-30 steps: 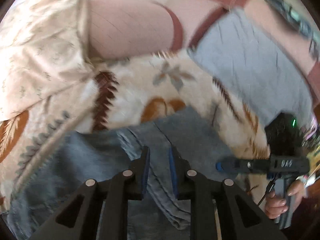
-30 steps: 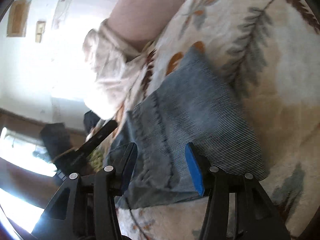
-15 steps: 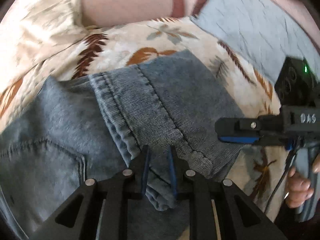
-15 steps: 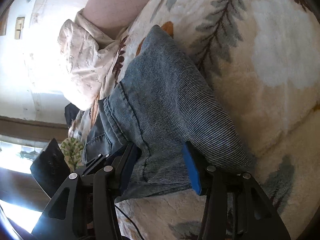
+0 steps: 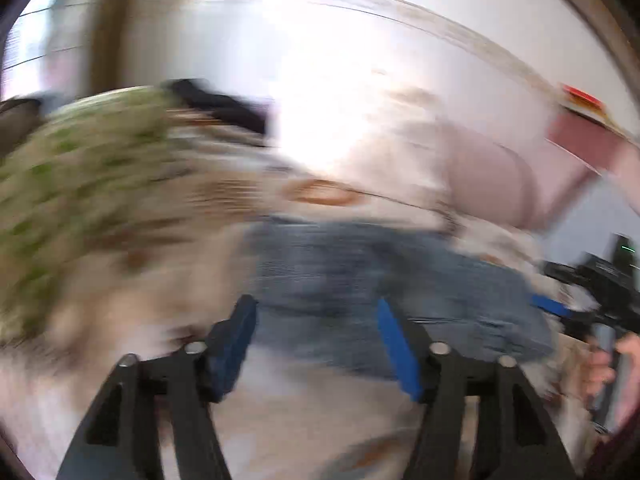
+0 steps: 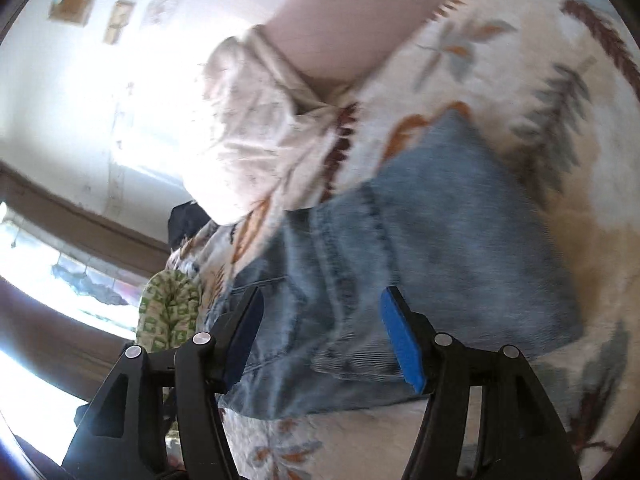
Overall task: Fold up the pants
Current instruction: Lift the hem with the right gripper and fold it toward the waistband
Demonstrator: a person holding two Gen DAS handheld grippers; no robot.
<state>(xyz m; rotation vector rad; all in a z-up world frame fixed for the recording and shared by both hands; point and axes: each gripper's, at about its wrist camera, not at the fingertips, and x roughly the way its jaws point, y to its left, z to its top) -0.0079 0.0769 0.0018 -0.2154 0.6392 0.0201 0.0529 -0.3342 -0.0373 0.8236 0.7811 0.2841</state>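
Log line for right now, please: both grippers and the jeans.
left gripper: open, holding nothing | right gripper: open, holding nothing | jeans: folded, lying on leaf-print blanket | left view: motion-blurred

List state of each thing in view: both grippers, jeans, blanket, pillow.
Left gripper: jaws open, empty, view motion-blurred.
Right gripper: jaws open, empty, over the jeans' near edge.
Jeans: folded over, lying flat on the blanket, free of both grippers.
Blanket: spread out under the jeans.
Pillow: lying at the blanket's far edge, wrinkled.
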